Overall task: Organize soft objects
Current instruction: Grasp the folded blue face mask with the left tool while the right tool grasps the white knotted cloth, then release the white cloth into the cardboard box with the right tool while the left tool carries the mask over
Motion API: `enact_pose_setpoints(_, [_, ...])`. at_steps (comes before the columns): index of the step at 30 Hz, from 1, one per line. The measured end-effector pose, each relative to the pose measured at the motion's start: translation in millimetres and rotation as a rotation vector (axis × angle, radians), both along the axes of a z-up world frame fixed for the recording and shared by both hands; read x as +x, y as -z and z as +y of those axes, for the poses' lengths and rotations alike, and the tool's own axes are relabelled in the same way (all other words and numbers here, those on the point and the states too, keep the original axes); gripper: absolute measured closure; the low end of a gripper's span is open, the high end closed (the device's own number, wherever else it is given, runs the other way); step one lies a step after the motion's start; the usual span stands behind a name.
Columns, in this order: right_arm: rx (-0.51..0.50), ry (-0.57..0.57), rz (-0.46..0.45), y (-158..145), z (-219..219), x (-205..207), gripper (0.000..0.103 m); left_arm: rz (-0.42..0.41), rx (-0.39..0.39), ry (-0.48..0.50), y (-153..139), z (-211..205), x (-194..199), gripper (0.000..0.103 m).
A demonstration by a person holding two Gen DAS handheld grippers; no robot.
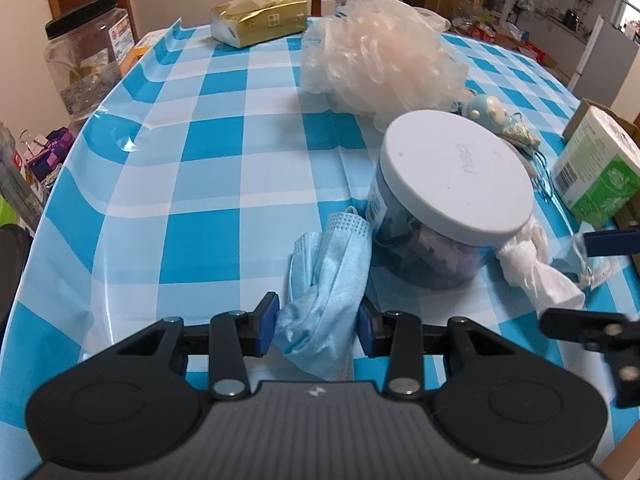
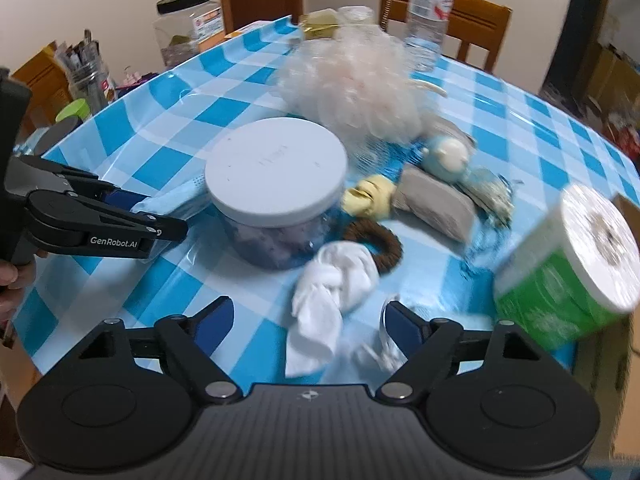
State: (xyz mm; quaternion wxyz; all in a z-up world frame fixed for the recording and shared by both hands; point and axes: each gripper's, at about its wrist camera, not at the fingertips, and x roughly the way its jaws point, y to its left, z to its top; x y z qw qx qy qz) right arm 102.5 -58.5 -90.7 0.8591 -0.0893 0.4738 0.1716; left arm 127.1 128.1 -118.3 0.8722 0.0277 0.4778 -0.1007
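Note:
My left gripper [image 1: 318, 322] has its blue pads on either side of a crumpled light-blue face mask [image 1: 326, 280], which lies on the checked tablecloth against a clear jar with a white lid [image 1: 456, 184]. My right gripper [image 2: 308, 326] is open, its fingers around the lower end of a white crumpled cloth [image 2: 334, 288] in front of the jar [image 2: 276, 172]. A pale pink bath pouf [image 1: 384, 60] sits behind the jar. A small blue plush toy [image 2: 446, 158], a yellow scrunchie [image 2: 368, 196], a brown ring [image 2: 376, 244] and a grey pouch [image 2: 436, 204] lie beside it.
A gold tissue pack [image 1: 260, 20] and a large plastic jar with a black lid [image 1: 88, 52] stand at the far left. A green-wrapped tissue roll pack [image 2: 576, 260] sits at the right edge. A water bottle [image 2: 428, 12] and chairs stand behind.

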Motion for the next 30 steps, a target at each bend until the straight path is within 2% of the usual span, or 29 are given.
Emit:
enact_pose_setpoints(9, [-0.088, 0.009, -0.001, 22.7, 11.2, 31.2, 0.026, 0.013, -0.002, -0.004, 1.6, 0.3, 1.9, 0.064])
enact_pose_setpoints(12, [-0.097, 0.008, 0.006, 26.3, 10.7, 34.9, 0.033, 0.017, 0.000, -0.001, 1.5, -0.2, 2.4, 0.064])
enact_pose_setpoints(14, [-0.100, 0.001, 0.012, 27.5, 11.3, 35.9, 0.042, 0.020, 0.000, 0.000, 0.9, 0.0, 2.8, 0.064])
enact_pose_setpoints(21, [-0.107, -0.017, 0.016, 21.6, 13.2, 33.3, 0.044, 0.024, 0.008, 0.015, -4.4, 2.1, 2.2, 0.064])
enact_pose_setpoints(30, [-0.078, -0.037, 0.013, -9.6, 15.0, 18.3, 0.044, 0.019, 0.006, 0.052, -25.7, 4.4, -11.5, 0.065])
